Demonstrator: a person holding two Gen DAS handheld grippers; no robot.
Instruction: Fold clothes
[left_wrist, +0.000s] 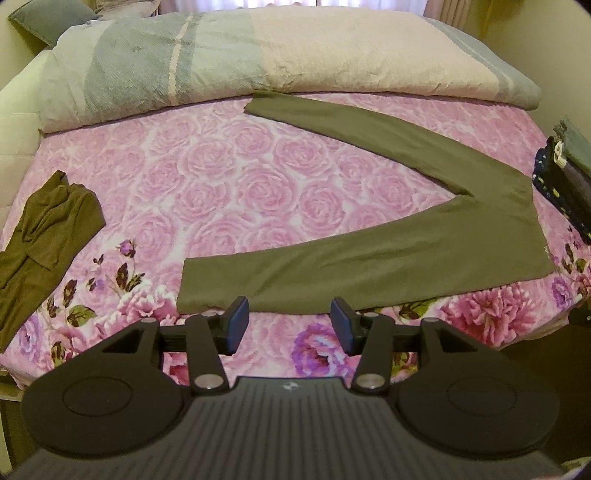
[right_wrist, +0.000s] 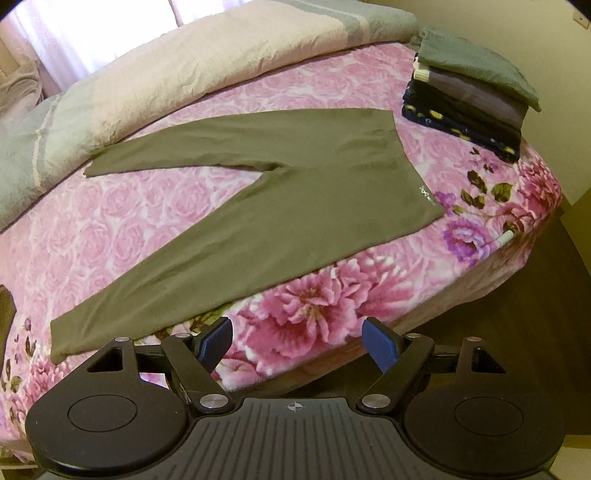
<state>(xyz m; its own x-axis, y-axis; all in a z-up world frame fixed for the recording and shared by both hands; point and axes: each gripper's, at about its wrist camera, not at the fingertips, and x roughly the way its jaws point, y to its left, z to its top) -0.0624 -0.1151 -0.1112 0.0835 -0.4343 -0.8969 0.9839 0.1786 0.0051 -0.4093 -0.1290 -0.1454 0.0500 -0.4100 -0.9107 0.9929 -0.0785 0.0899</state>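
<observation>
Olive-green leggings (left_wrist: 388, 254) lie flat on the pink floral bed, legs spread in a V, waistband to the right; they also show in the right wrist view (right_wrist: 280, 206). My left gripper (left_wrist: 290, 323) is open and empty, just in front of the near leg's cuff end. My right gripper (right_wrist: 297, 345) is open and empty, hovering above the bed's front edge, in front of the near leg. A second crumpled olive garment (left_wrist: 44, 236) lies at the bed's left.
A rolled duvet (left_wrist: 258, 59) lies along the back of the bed. A stack of folded clothes (right_wrist: 476, 92) sits at the right corner of the bed. The bed's front edge (right_wrist: 406, 332) drops to dark floor.
</observation>
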